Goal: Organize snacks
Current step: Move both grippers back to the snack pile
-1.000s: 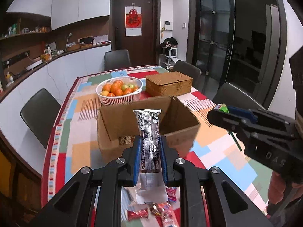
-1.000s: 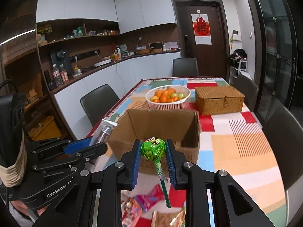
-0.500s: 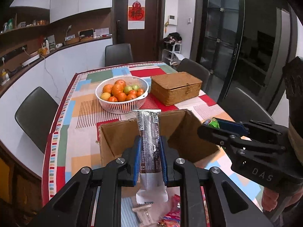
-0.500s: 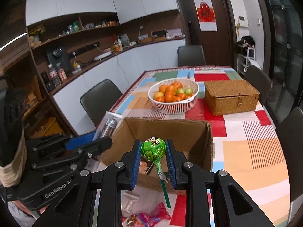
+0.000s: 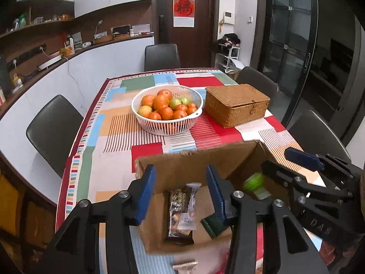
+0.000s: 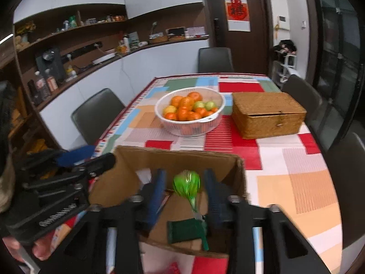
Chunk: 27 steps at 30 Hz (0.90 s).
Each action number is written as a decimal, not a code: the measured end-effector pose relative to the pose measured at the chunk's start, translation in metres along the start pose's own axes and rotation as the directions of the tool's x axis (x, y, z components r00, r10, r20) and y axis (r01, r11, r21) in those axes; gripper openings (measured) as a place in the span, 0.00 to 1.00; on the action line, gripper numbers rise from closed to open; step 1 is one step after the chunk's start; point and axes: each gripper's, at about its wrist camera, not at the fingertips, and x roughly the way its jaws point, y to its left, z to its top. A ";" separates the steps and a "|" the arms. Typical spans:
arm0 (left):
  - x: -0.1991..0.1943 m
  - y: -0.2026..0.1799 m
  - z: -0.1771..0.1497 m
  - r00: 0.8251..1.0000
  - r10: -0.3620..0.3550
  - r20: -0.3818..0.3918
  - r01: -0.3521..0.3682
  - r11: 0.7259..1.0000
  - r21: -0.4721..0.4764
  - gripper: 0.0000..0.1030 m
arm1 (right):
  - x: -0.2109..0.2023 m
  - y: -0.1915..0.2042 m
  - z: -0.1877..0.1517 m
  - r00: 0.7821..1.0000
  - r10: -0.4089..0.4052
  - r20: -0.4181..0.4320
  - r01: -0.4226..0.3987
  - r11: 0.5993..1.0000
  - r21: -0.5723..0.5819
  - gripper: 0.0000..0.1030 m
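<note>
An open cardboard box (image 5: 194, 159) (image 6: 182, 162) stands on the table in front of both grippers. My left gripper (image 5: 180, 194) is open over the box. The dark wrapped snack bar (image 5: 182, 210) lies inside the box between its fingers, with other snack packets. My right gripper (image 6: 183, 194) is open over the box too. The green lollipop (image 6: 187, 183) sits between its spread fingers, untouched by them, stick pointing down into the box; it also shows in the left wrist view (image 5: 255, 181). A dark green packet (image 6: 184, 230) lies in the box.
A white basket of oranges (image 5: 167, 109) (image 6: 190, 110) and a closed wicker box (image 5: 237, 105) (image 6: 267, 114) stand behind the cardboard box on the patchwork tablecloth (image 5: 114, 125). Loose snack wrappers (image 5: 184, 266) lie near the table's front edge. Dark chairs surround the table.
Both grippers moved forward over the box and opened. The snack bar left the left gripper and lies in the box; the lollipop is released from the right gripper.
</note>
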 end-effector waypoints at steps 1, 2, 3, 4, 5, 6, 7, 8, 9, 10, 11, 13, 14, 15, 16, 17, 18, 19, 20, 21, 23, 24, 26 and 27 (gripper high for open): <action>-0.005 -0.002 -0.005 1.000 0.007 0.003 -0.007 1.000 0.011 0.45 | -0.003 -0.001 -0.002 1.000 -0.005 0.006 0.005 1.000 0.005 0.49; -0.009 -0.003 -0.008 1.000 0.009 0.007 -0.009 1.000 0.019 0.46 | -0.006 -0.001 -0.004 1.000 -0.001 0.007 0.001 1.000 0.004 0.49; -0.013 -0.006 -0.012 1.000 0.008 0.013 -0.008 1.000 0.025 0.48 | -0.008 -0.001 -0.005 1.000 0.002 0.004 -0.002 1.000 -0.002 0.49; -0.019 -0.008 -0.017 1.000 0.008 0.016 -0.008 0.999 0.035 0.50 | -0.011 -0.001 -0.007 1.000 0.004 0.005 -0.004 1.000 -0.007 0.49; -0.024 -0.011 -0.021 1.000 0.008 0.019 -0.009 0.999 0.040 0.51 | -0.018 0.000 -0.012 1.000 0.008 0.008 -0.008 1.000 -0.014 0.49; -0.030 -0.013 -0.026 1.000 0.002 0.029 -0.003 0.999 0.039 0.51 | -0.022 0.001 -0.015 1.000 0.013 0.008 -0.013 1.000 -0.023 0.49; -0.038 -0.016 -0.032 0.999 -0.018 0.041 0.016 0.999 0.037 0.51 | -0.027 0.003 -0.019 1.000 0.019 0.011 -0.019 0.999 -0.034 0.49; -0.045 -0.018 -0.036 0.998 -0.029 0.048 0.027 0.999 0.035 0.51 | -0.035 0.005 -0.025 1.000 0.023 0.017 -0.022 0.998 -0.052 0.49; -0.051 -0.020 -0.041 0.998 -0.036 0.053 0.034 0.999 0.038 0.51 | -0.041 0.006 -0.029 0.999 0.028 0.023 -0.026 0.998 -0.059 0.49; -0.056 -0.023 -0.045 0.997 -0.041 0.061 0.038 0.998 0.041 0.51 | -0.048 0.008 -0.034 0.999 0.040 0.030 -0.038 0.997 -0.071 0.49; -0.063 -0.026 -0.050 0.996 -0.048 0.071 0.045 0.998 0.046 0.51 | -0.053 0.009 -0.038 0.999 0.044 0.031 -0.042 0.996 -0.080 0.49; -0.073 -0.033 -0.058 0.996 -0.049 0.078 0.045 0.997 0.061 0.52 | -0.067 0.011 -0.051 0.998 0.053 0.041 -0.049 0.994 -0.100 0.49; -0.078 -0.037 -0.064 0.995 -0.053 0.086 0.047 0.997 0.067 0.53 | -0.073 0.012 -0.056 0.997 0.061 0.043 -0.056 0.993 -0.106 0.49; -0.082 -0.040 -0.067 0.994 -0.057 0.090 0.051 0.996 0.075 0.54 | -0.078 0.012 -0.061 0.997 0.067 0.044 -0.062 0.992 -0.108 0.49; -0.087 -0.044 -0.073 0.994 -0.059 0.095 0.051 0.995 0.083 0.56 | -0.083 0.011 -0.065 0.996 0.072 0.045 -0.067 0.992 -0.107 0.49; -0.091 -0.047 -0.077 0.993 -0.063 0.096 0.055 0.995 0.088 0.56 | -0.087 0.010 -0.070 0.996 0.075 0.044 -0.070 0.992 -0.105 0.49; -0.094 -0.051 -0.081 0.993 -0.066 0.096 0.057 0.994 0.095 0.56 | -0.092 0.008 -0.076 0.996 0.076 0.043 -0.071 0.992 -0.101 0.49; -0.097 -0.056 -0.088 0.994 -0.066 0.092 0.057 0.993 0.102 0.56 | -0.095 0.007 -0.081 0.996 0.076 0.041 -0.072 0.993 -0.097 0.49; -0.098 -0.058 -0.092 0.994 -0.069 0.088 0.060 0.993 0.107 0.56 | -0.099 0.005 -0.089 0.997 0.076 0.034 -0.073 0.993 -0.091 0.49; -0.100 -0.060 -0.097 0.994 -0.072 0.085 0.062 0.992 0.113 0.56 | -0.100 0.002 -0.095 0.997 0.073 0.024 -0.071 0.994 -0.084 0.49; -0.103 -0.066 -0.109 0.995 -0.071 0.075 0.061 0.990 0.124 0.56 | -0.102 -0.001 -0.105 0.997 0.076 0.010 -0.075 0.994 -0.077 0.49; -0.103 -0.069 -0.116 0.995 -0.068 0.071 0.058 0.990 0.132 0.56 | -0.104 -0.003 -0.113 0.997 0.074 -0.003 -0.074 0.994 -0.078 0.49; -0.104 -0.072 -0.128 0.996 -0.068 0.060 0.059 0.989 0.134 0.56 | -0.105 -0.005 -0.124 0.998 0.069 -0.012 -0.070 0.994 -0.081 0.49; -0.103 -0.073 -0.133 0.996 -0.068 0.053 0.060 0.989 0.136 0.56 | -0.106 -0.006 -0.132 0.998 0.063 -0.018 -0.064 0.995 -0.076 0.49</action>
